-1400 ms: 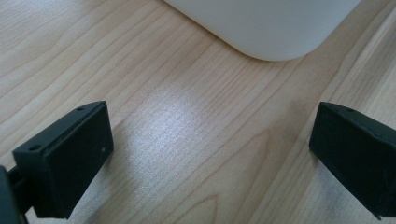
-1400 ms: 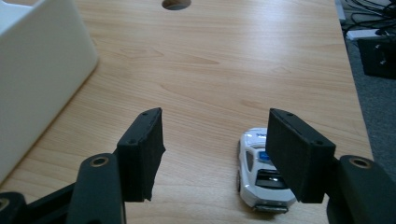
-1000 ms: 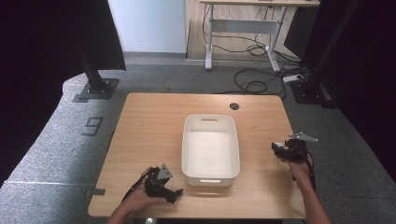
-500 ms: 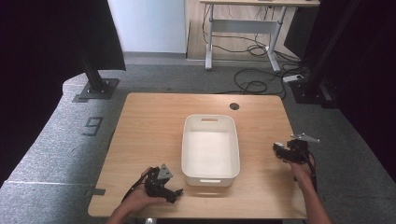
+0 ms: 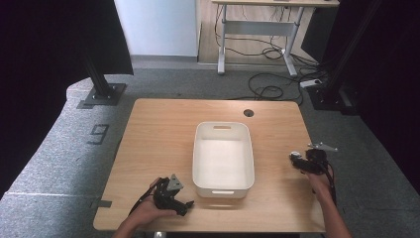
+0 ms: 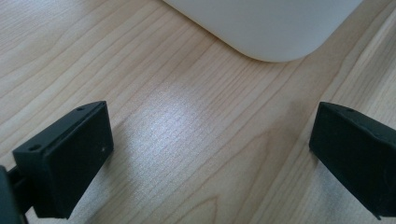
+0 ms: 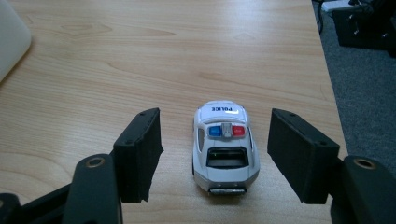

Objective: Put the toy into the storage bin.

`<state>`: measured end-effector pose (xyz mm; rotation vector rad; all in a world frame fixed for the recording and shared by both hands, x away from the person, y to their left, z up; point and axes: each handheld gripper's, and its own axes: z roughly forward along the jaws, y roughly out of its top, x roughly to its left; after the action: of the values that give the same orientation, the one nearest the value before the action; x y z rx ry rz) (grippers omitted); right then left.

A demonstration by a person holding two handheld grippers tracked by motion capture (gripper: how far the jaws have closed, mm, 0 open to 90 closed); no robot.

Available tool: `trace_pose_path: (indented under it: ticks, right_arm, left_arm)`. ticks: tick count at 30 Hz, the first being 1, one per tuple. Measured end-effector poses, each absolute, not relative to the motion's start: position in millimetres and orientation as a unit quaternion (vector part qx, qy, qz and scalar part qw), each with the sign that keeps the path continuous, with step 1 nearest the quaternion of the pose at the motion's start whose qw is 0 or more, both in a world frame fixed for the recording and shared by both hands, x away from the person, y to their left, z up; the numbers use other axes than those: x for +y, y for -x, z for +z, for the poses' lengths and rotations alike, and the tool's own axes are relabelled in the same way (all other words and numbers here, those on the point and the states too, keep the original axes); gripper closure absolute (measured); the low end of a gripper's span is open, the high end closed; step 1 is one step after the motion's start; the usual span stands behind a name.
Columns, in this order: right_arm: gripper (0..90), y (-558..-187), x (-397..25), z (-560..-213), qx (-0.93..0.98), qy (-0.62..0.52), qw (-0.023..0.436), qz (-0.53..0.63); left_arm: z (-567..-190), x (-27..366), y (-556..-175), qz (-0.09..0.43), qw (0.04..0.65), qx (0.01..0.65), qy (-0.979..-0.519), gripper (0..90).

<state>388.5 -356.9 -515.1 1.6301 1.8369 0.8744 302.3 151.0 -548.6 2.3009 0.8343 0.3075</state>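
The right tool (image 7: 212,154) is held wide around the toy police car (image 7: 225,144), which stands on the counter (image 7: 140,56) untouched, lined up for a grasp; the left tool (image 6: 210,154) is kept wide and empty beside the white bin (image 6: 266,23)

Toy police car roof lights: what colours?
Blue and red on the toy police car, clearest in right gripper view.

Right claw (image 5: 299,159) slightly nearer, lower.

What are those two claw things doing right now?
Left gripper: open, holding nothing.
Right gripper: open, jaws either side of the toy police car, not gripping it.
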Motion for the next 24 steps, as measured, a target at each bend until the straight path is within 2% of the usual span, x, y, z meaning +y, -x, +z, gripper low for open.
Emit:
trace_pose_path:
  ticks: [24]
  right_arm:
    - [34.9, -394.1, -363.5, -534.1, 0.672, -0.628, 0.247, 0.306]
  left_arm:
    - [-548.6, 151.0, -302.2, 0.118, 0.331, 0.319, -0.88, 0.0]
